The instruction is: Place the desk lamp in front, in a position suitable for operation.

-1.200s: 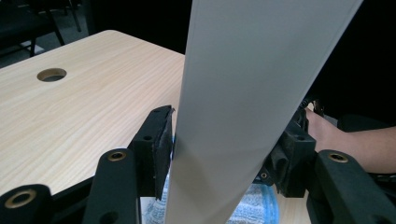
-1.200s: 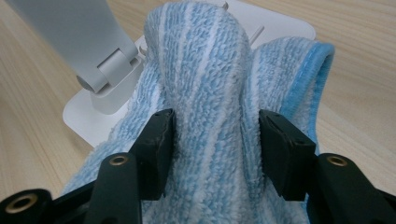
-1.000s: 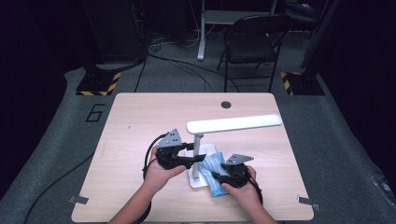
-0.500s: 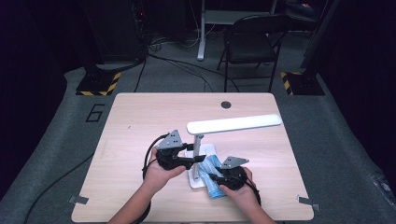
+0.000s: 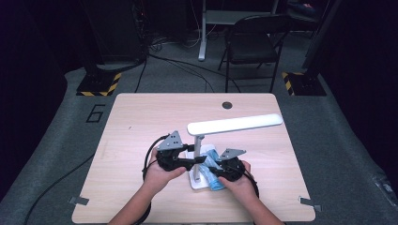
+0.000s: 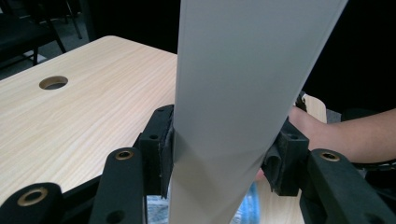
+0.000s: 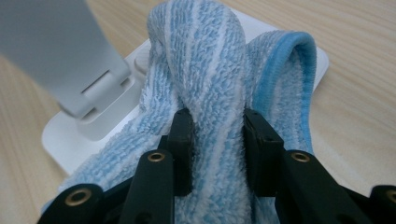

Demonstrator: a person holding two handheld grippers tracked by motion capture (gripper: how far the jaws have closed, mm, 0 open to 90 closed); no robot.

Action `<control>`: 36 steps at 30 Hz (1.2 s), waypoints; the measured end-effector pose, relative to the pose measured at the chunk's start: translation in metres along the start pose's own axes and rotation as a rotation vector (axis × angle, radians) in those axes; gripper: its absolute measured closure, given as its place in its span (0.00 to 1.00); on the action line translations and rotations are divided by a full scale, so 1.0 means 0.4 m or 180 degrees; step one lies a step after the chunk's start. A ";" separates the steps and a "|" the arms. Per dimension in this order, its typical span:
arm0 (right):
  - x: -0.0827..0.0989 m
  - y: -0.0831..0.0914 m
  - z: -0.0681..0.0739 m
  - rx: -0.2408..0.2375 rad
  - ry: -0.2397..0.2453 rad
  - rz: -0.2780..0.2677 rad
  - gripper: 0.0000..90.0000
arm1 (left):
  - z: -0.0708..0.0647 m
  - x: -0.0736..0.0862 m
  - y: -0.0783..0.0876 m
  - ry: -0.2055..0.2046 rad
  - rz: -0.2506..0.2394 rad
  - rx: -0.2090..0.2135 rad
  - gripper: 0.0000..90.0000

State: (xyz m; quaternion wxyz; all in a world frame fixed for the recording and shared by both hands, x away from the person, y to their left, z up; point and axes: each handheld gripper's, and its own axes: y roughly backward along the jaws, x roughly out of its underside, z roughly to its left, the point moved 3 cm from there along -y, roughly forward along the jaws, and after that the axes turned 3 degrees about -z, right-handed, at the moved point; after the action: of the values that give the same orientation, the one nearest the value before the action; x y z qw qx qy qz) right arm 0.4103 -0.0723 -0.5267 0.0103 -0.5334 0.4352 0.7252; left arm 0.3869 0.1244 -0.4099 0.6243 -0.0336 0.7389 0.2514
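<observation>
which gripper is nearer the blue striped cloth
Right. The right gripper is shut on the blue striped cloth; the left gripper clamps the lamp's post beside it.

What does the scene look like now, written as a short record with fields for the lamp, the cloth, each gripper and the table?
lamp: white desk lamp with flat bar head, upright post, flat square base
cloth: blue and white striped terry cloth, bunched on the lamp base
left gripper: left gripper clamped on the lamp post
right gripper: right gripper jaws have just been closing, pinching a fold of the cloth
table: light wooden table with round cable hole
</observation>
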 end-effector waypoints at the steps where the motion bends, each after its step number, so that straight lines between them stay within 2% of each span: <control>1: -0.003 -0.006 -0.004 0.0023 -0.0020 -0.0046 0.75 | 0.000 0.000 0.000 0.0002 -0.0008 0.0007 0.56; 4: -0.013 -0.014 -0.016 0.0047 -0.0022 0.0013 0.75 | 0.000 0.001 0.000 0.0001 -0.0011 0.0008 0.56; 5: -0.016 -0.019 -0.020 0.0066 -0.0030 -0.0027 0.75 | 0.001 0.001 0.000 -0.0007 -0.0010 0.0008 0.56; 8: -0.026 -0.029 -0.039 0.0077 -0.0125 0.0016 0.75 | 0.001 0.001 0.001 0.0003 -0.0011 0.0012 0.56; 16: -0.059 -0.064 -0.085 0.0229 -0.0144 0.0042 0.75 | 0.002 0.001 0.002 -0.0001 -0.0003 0.0036 0.56; 23: -0.092 -0.099 -0.131 0.0356 -0.0336 0.0057 0.75 | 0.003 0.003 0.002 0.0001 -0.0022 0.0042 0.56; 29: -0.105 -0.114 -0.159 0.0331 -0.0526 0.0069 0.74 | 0.006 0.003 0.002 -0.0012 -0.0022 0.0036 0.56; 32: -0.114 -0.119 -0.159 0.0410 -0.0499 0.0099 0.74 | 0.005 0.001 0.001 0.0005 0.0003 0.0009 0.56; 36: -0.130 -0.130 -0.131 0.0433 -0.0315 0.0079 0.74 | 0.006 0.001 0.000 -0.0003 0.0016 0.0016 0.56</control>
State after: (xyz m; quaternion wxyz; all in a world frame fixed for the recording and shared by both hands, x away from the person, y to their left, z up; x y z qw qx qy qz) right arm 0.4979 -0.0503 -0.5210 0.0592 -0.4895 0.4890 0.7195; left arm 0.3889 0.1256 -0.4103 0.6241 -0.0301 0.7393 0.2511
